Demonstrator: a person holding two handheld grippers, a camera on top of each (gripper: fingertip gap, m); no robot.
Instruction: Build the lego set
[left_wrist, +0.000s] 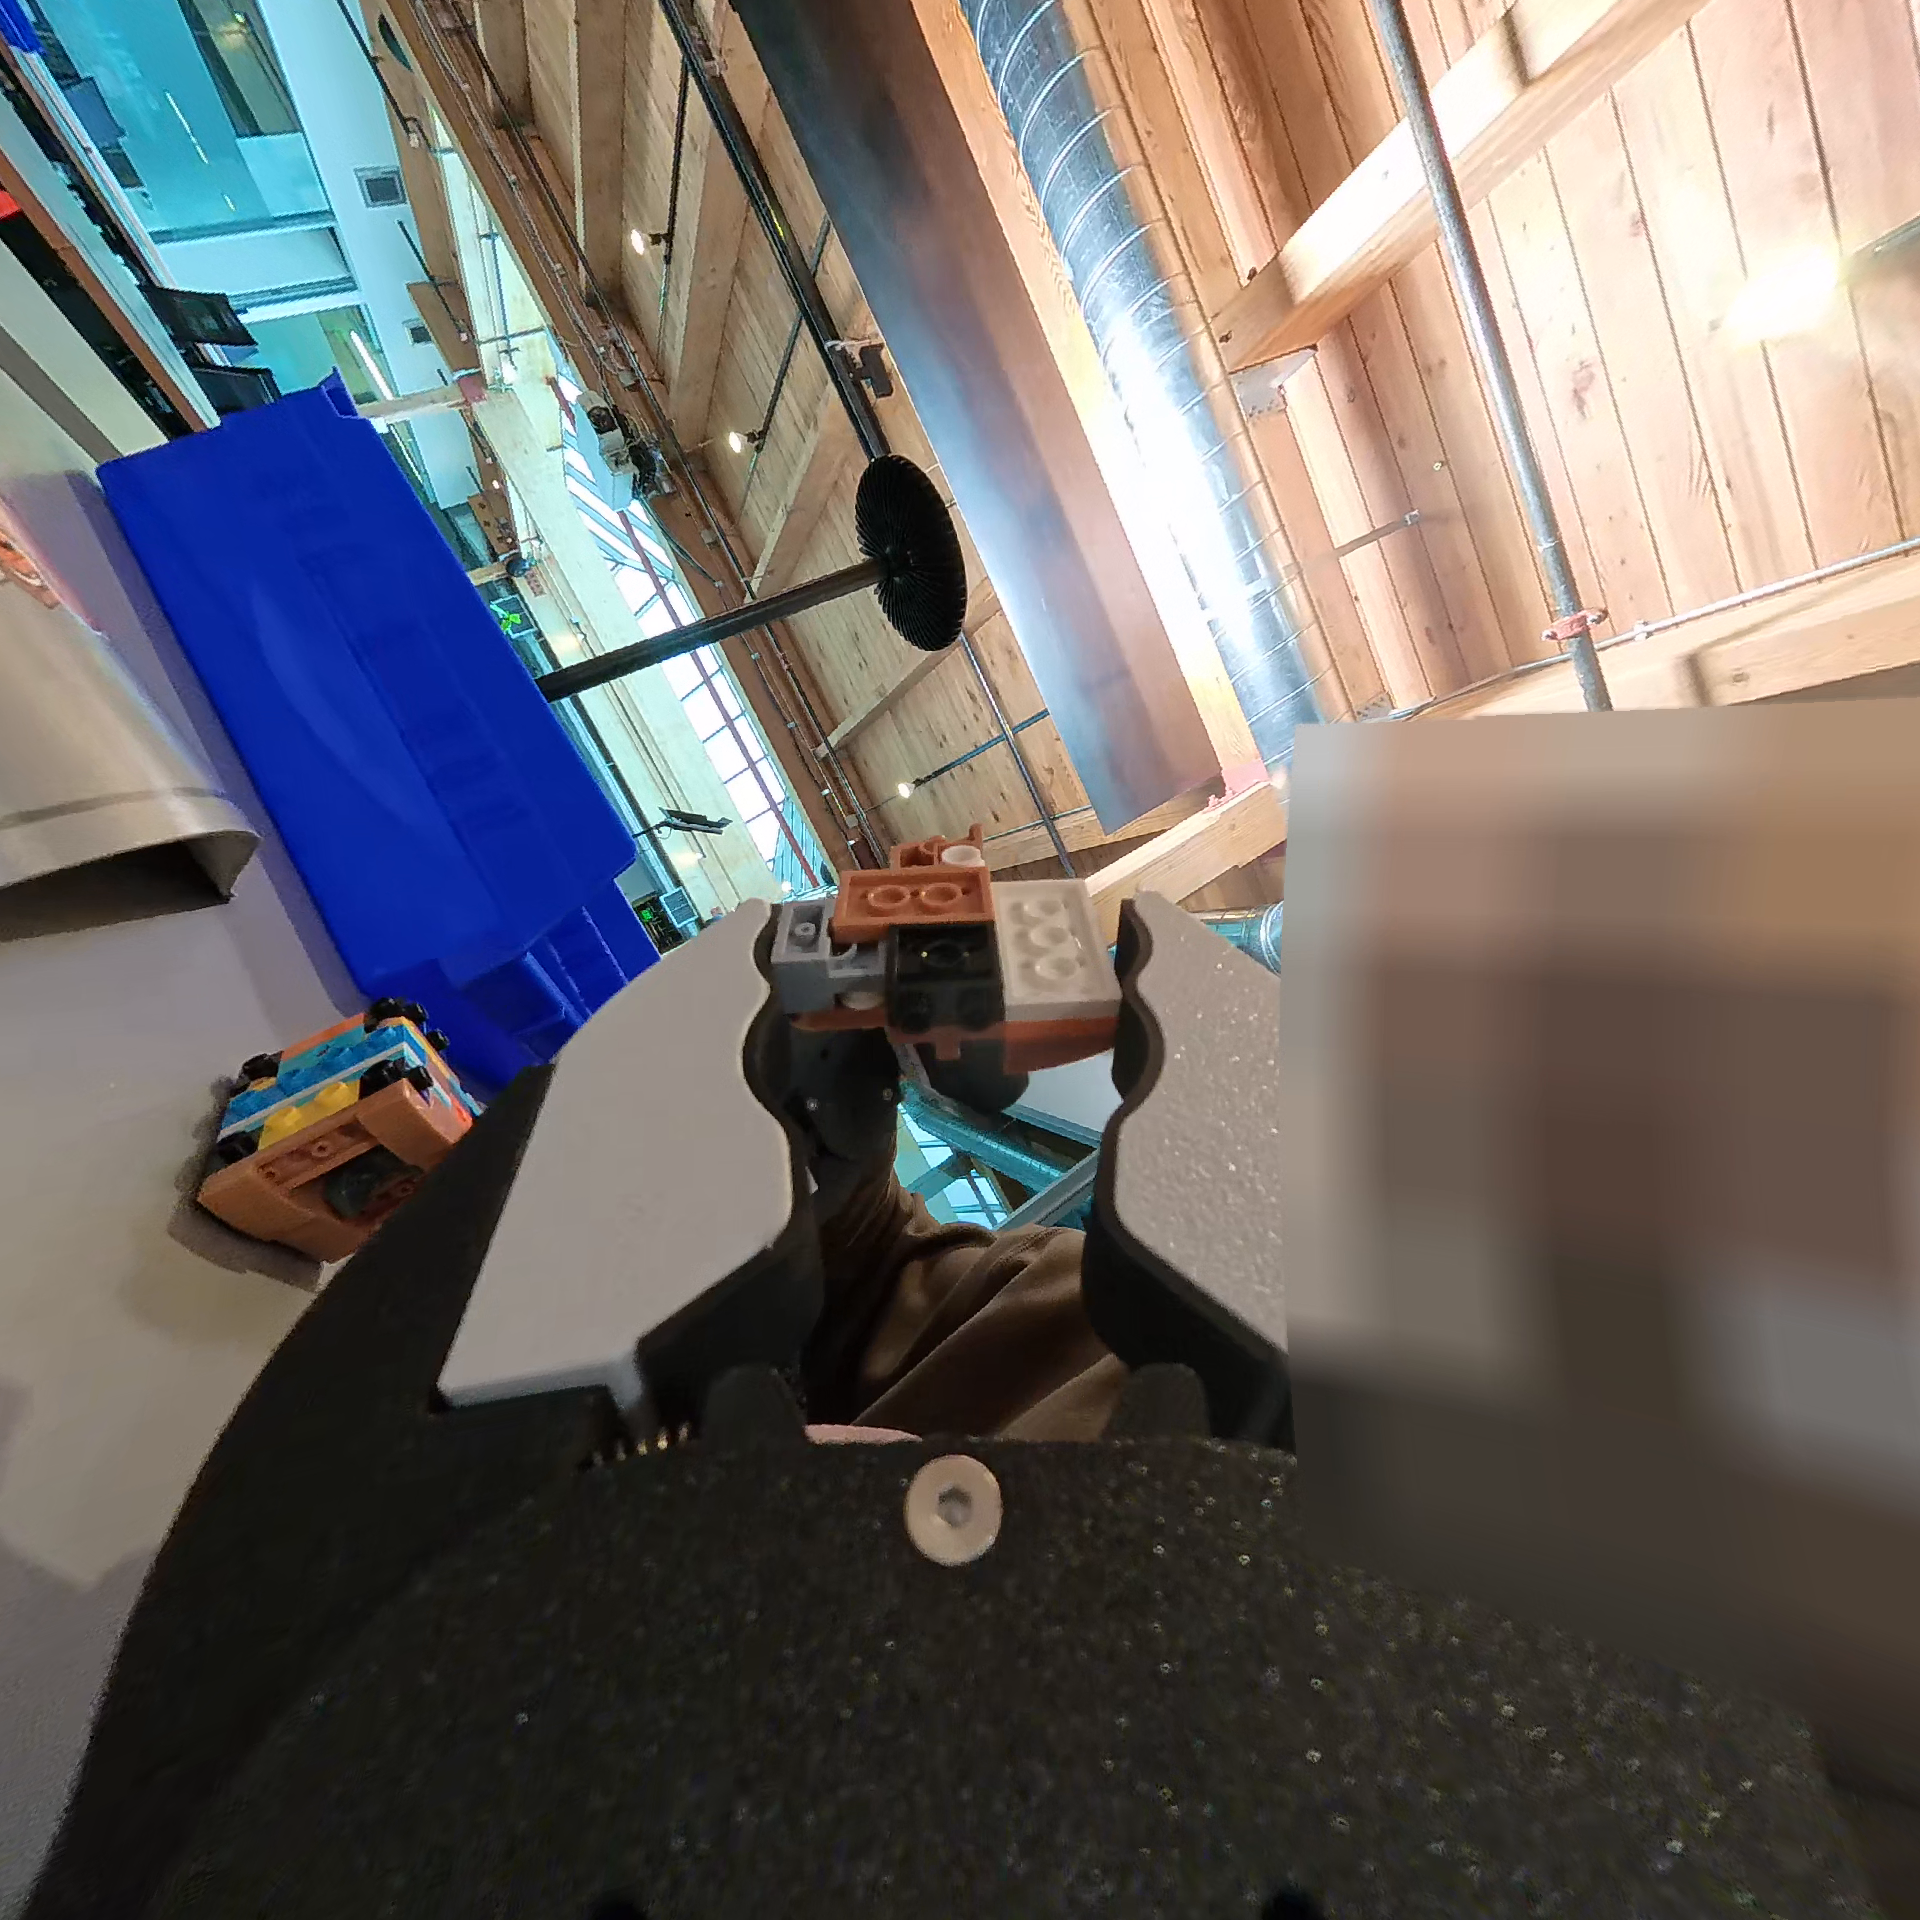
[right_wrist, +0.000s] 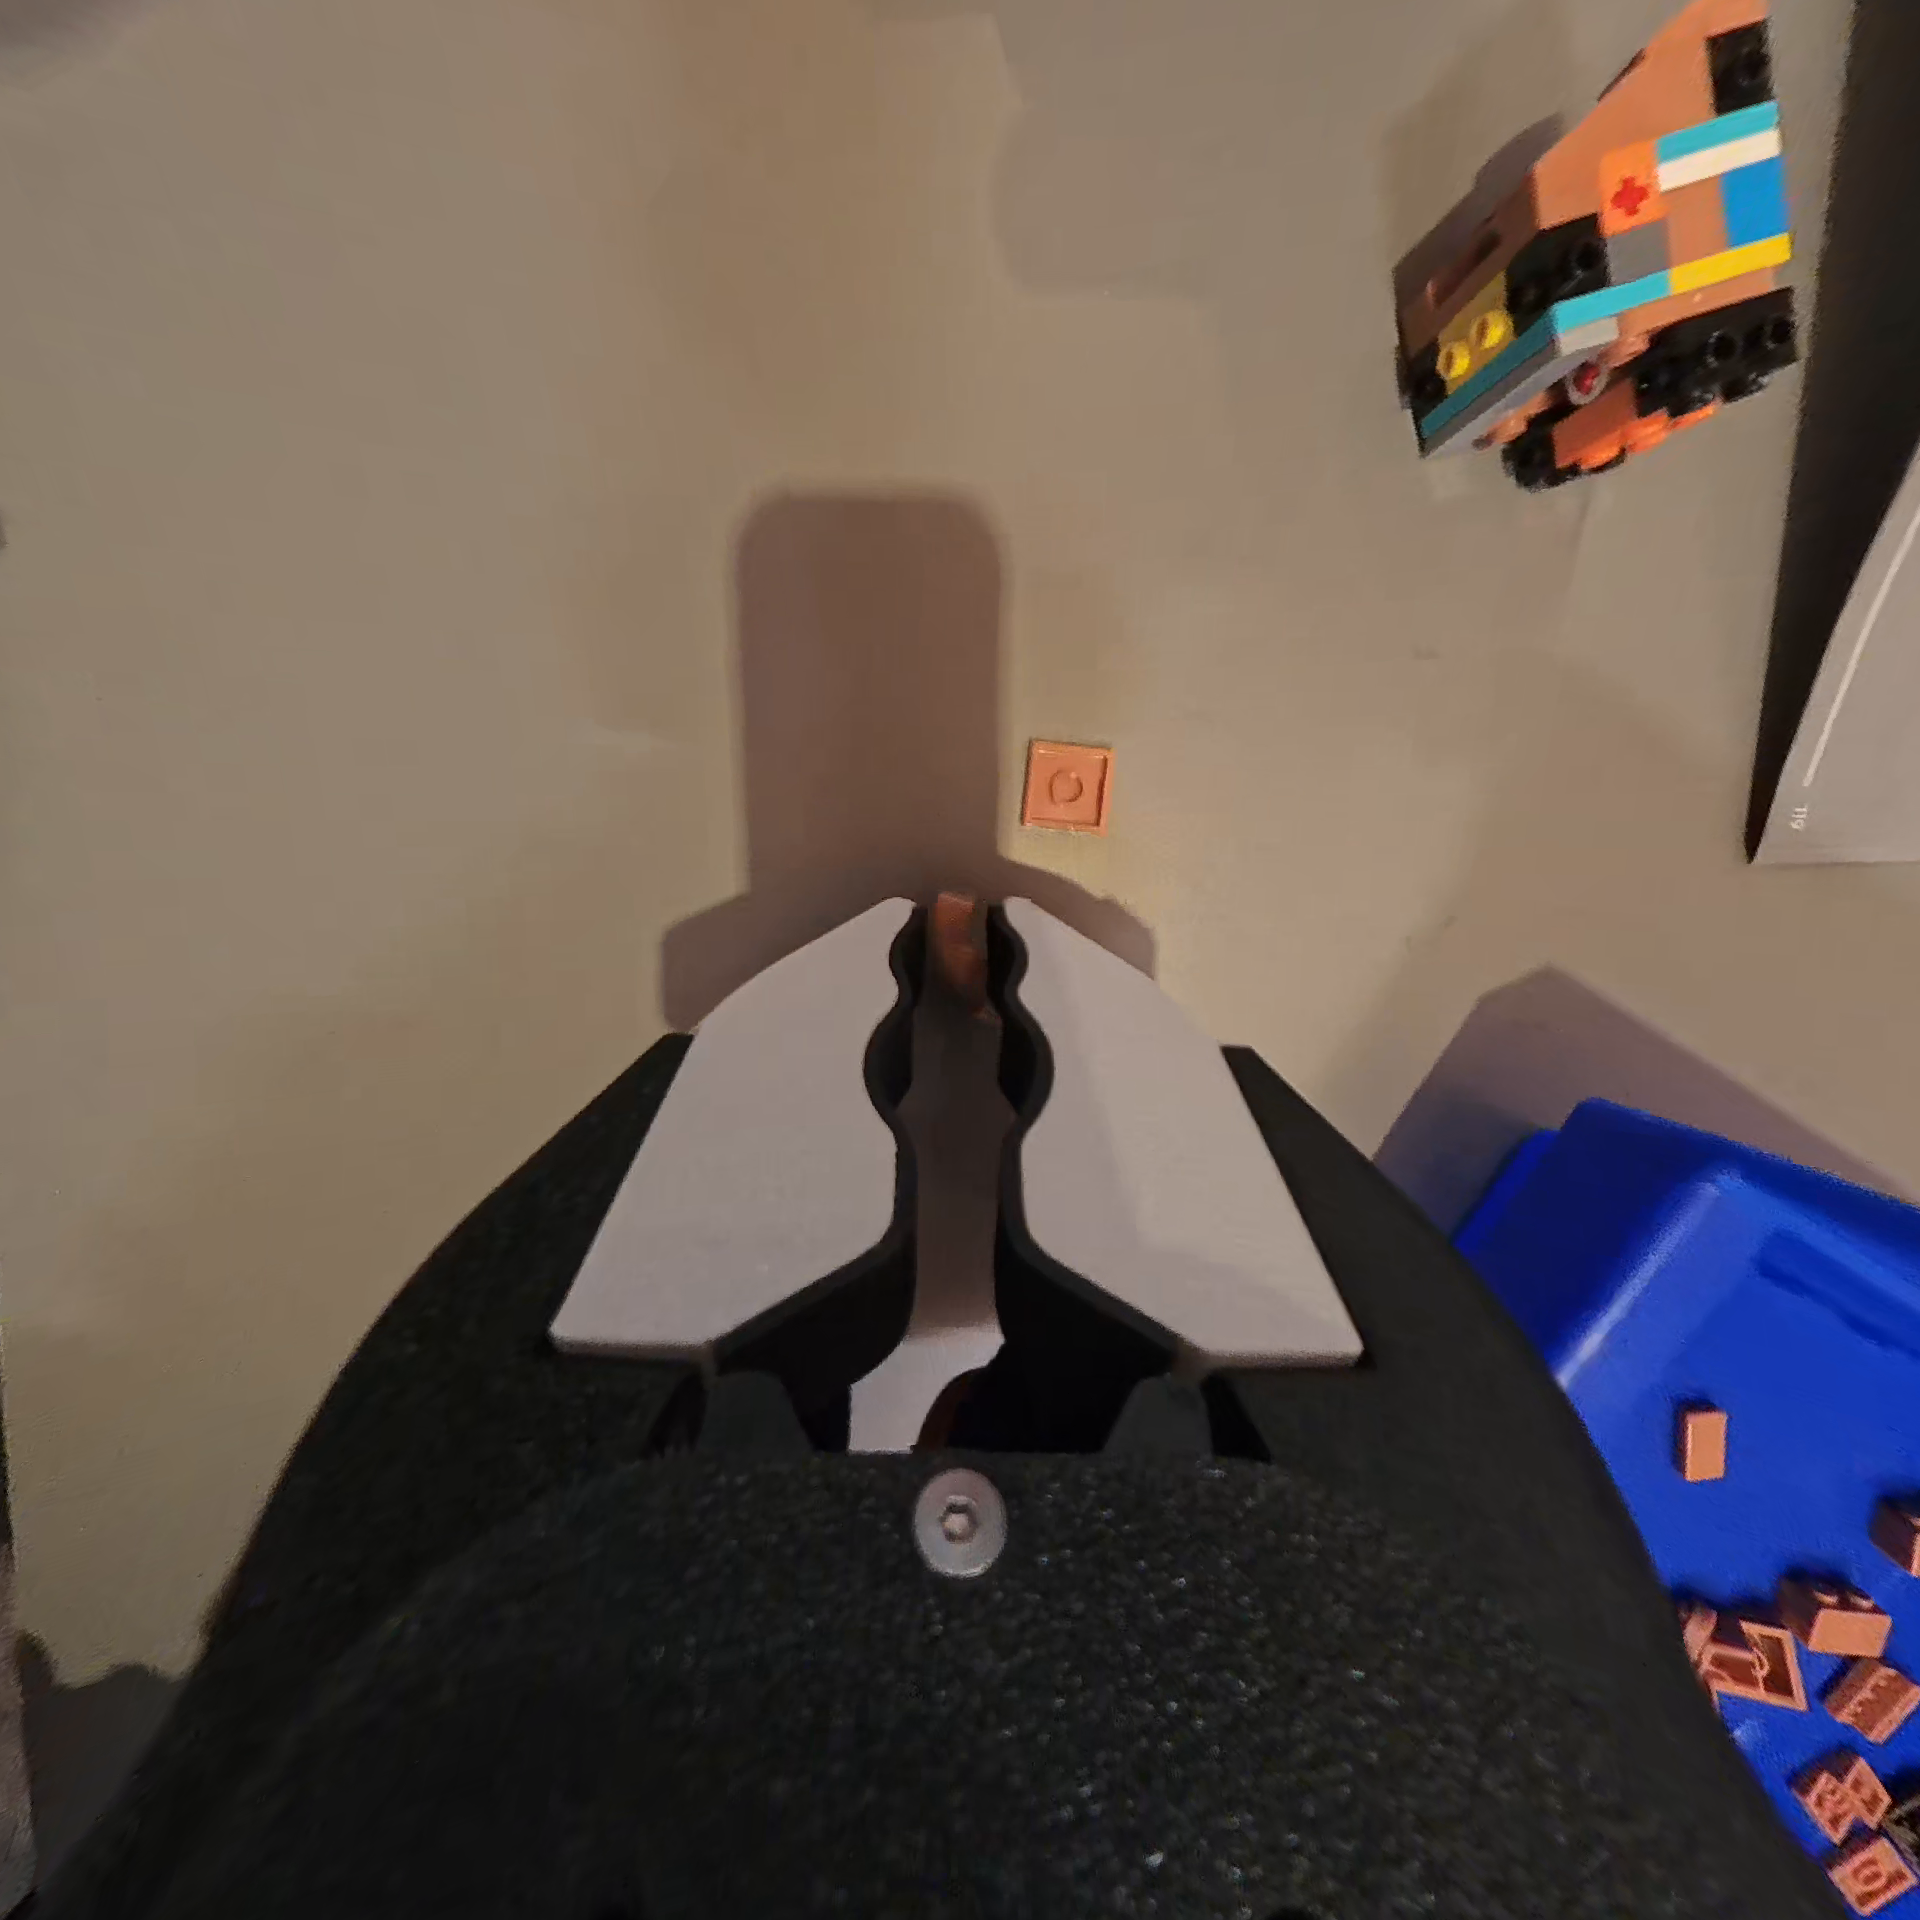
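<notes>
Wooden plank ceiling (left_wrist: 1351, 312) with a ribbed metal duct (left_wrist: 1132, 343) and a dark beam fills most of the left wrist view; a round black fixture on a pole (left_wrist: 909, 556) hangs below it. The camera is tilted up and sideways.

Pale grey desk (right_wrist: 416, 416), matte, evenly lit, with the shadow of the tongs across it.

Left tongs (left_wrist: 945, 961): raised off the desk, closed partway on a small brick assembly (left_wrist: 940, 961) of brown, grey, black and white pieces, clamped at the fingertips. A brown sleeve shows behind the fingers.

Right tongs (right_wrist: 958, 920): pointing down at the desk, almost fully closed, pinching a thin brown plate (right_wrist: 956, 951) edge-on at the tips.

A loose brown single-stud plate (right_wrist: 1067, 787) lies flat on the desk just ahead of the right tips, slightly to the right, not touching.

Larger multicoloured model (right_wrist: 1600, 270) (brown, black, teal, yellow, orange) sits on the desk well apart, up and right; in the left wrist view it lies beside a blue bin (left_wrist: 353, 686).

A blue bin (right_wrist: 1714, 1351) at the lower right of the right wrist view holds loose brown bricks (right_wrist: 1829, 1662).

An instruction sheet (right_wrist: 1849, 675), grey with a dark edge, lies at the right edge.
</notes>
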